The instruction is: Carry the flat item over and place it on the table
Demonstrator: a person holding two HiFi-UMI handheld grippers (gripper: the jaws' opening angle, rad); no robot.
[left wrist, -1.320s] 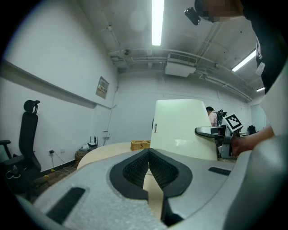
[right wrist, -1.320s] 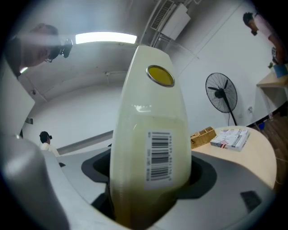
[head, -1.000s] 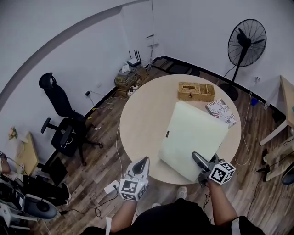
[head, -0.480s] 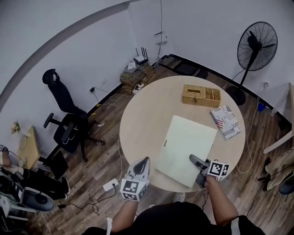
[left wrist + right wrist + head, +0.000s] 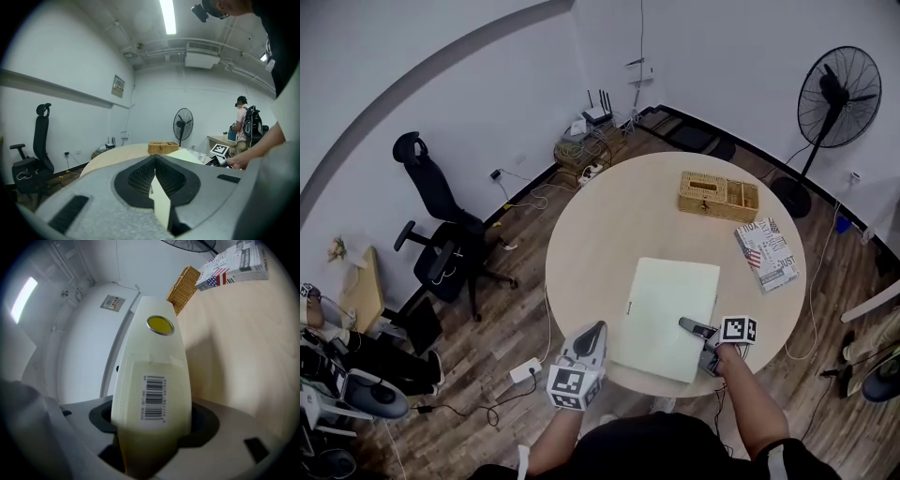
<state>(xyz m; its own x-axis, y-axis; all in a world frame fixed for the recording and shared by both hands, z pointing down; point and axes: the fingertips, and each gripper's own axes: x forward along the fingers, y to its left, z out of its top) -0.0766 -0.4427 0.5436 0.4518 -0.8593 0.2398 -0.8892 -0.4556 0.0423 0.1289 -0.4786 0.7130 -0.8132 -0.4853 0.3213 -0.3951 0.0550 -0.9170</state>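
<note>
The flat item (image 5: 670, 305) lies on the round table (image 5: 600, 234), in the lower middle of the head view, with its near edge close to the table's rim. We see a pale cream-green slab, rectangular with softly rounded corners and a smooth matte face, and a small dark tag on its left edge. The right gripper (image 5: 689, 327) is clamped on the slab's lower right edge. In the right gripper view the flat item (image 5: 154, 371) fills the gap between the grey jaws and rises toward the upper middle of the frame. That end carries a white barcode label (image 5: 153, 398), a stitched seam line, and a round yellow disc (image 5: 160, 325) higher up. The left gripper (image 5: 596, 330) hangs off the table at the lower left of the slab, apart from it. In the left gripper view its jaws (image 5: 154, 161) meet along one seam; a thin pale sliver shows there, and we think it is the inner face of a pad rather than anything held. The tabletop is a light, smooth beige. At the upper right of the head view a woven wicker box (image 5: 718, 195) sits on it. Just below that lies a flat printed packet (image 5: 767, 253) with a flag pattern, well apart from the slab.
</note>
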